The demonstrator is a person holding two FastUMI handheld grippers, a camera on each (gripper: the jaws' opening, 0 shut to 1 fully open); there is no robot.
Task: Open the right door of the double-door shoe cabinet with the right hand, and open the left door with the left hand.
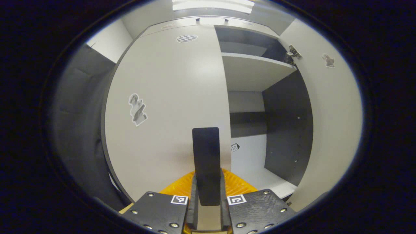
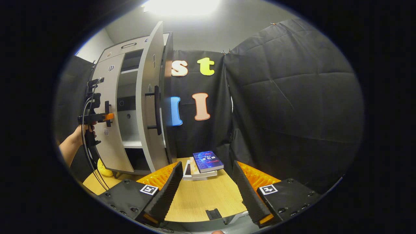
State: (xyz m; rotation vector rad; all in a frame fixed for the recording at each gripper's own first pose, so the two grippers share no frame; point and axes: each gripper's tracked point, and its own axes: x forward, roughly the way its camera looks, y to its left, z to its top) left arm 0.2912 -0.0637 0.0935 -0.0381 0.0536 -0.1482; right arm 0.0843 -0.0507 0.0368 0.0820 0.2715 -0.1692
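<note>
In the left gripper view, the left gripper (image 1: 206,182) stands close in front of the left door (image 1: 169,107) of the shoe cabinet (image 1: 256,71). A dark upright handle (image 1: 205,162) of this door sits between its two fingers, which are drawn close on both sides of it; whether both really press on it, I cannot tell. Beyond the fingers and to their right, the cabinet is open, with a shelf (image 1: 250,70) inside and the right door (image 1: 331,130) swung far out.

In the right gripper view, the right gripper (image 2: 208,191) has its fingers wide apart and holds nothing. Between them lies a wooden table (image 2: 201,198), and just beyond it a stack of books (image 2: 203,165). The cabinet stands farther, to the left of the fingers, where a hand (image 2: 79,133) holds the other gripper at the left door.
</note>
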